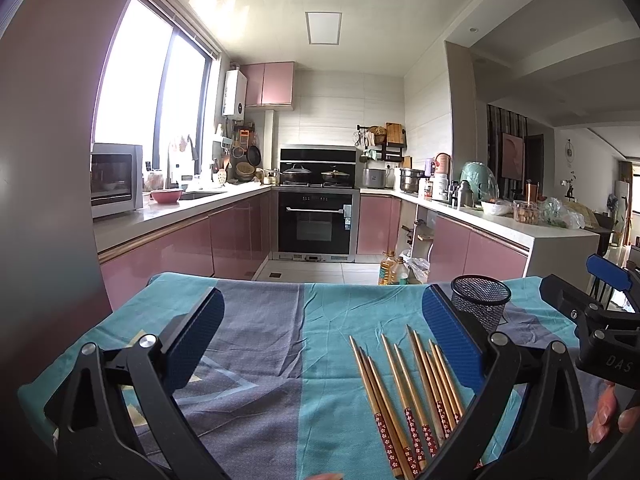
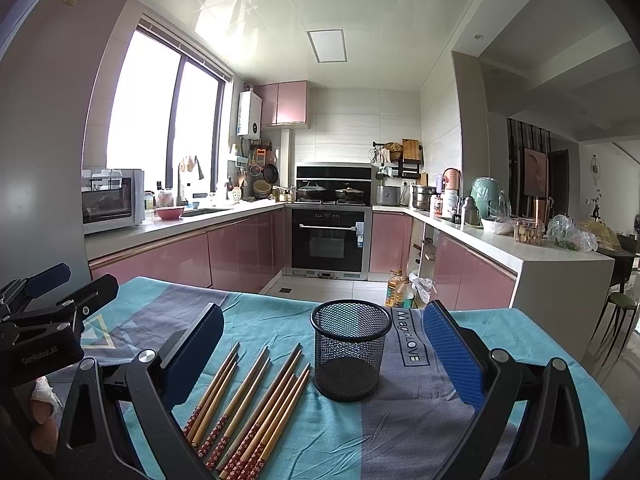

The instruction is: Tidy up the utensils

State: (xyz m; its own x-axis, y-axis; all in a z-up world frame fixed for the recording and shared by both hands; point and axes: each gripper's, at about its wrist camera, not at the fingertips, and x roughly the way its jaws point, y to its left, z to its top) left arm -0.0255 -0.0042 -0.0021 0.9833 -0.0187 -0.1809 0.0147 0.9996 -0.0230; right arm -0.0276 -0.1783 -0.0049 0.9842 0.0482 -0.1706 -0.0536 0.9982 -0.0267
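Right wrist: 10 chopsticks point(image 2: 256, 404), 1 mesh cup point(image 2: 351, 350), teal cloth point(image 2: 400, 440)

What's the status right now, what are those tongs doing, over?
Left tongs open, empty. Right tongs open, empty. Chopsticks flat on cloth beside upright mesh cup, cup empty. Nothing blocking.

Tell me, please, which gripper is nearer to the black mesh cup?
Right. The mesh cup stands between the right gripper's open fingers; the left gripper is off to the cup's left, with the chopsticks in between.
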